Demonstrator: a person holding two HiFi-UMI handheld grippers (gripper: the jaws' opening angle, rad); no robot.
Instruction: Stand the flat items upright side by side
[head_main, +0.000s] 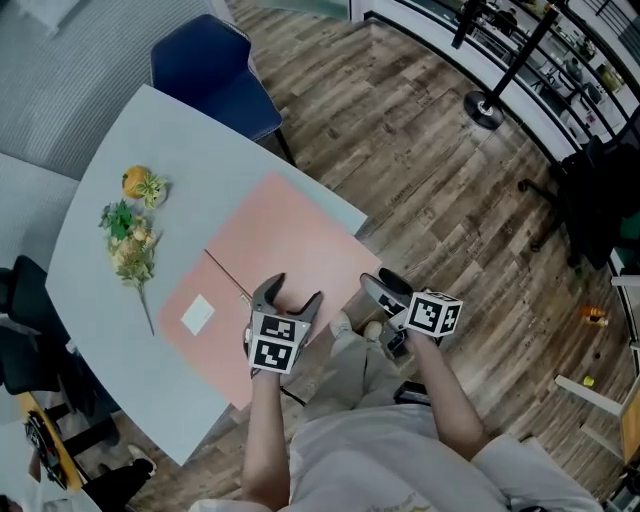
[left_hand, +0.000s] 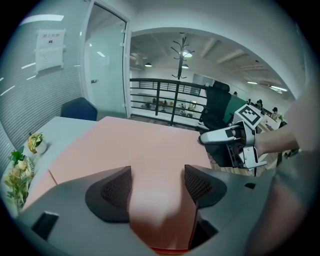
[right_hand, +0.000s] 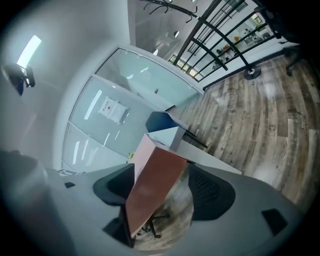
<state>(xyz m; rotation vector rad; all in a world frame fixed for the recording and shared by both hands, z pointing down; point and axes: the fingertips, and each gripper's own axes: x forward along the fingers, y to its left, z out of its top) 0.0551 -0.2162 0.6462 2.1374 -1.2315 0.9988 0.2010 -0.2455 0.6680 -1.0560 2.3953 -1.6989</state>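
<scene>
at the table's (head_main: 205, 160) near edge, your left gripper (head_main: 293, 292) has its jaws apart, with the flat pink board (head_main: 285, 225) running between them. your right gripper (head_main: 385, 289) is off the board's corner, jaws spread too, the board's edge against one pad only. a white card (head_main: 198, 315) lies on the board, a flower sprig (head_main: 131, 240) sits well left, and a blue chair (head_main: 213, 70) stands beyond.
</scene>
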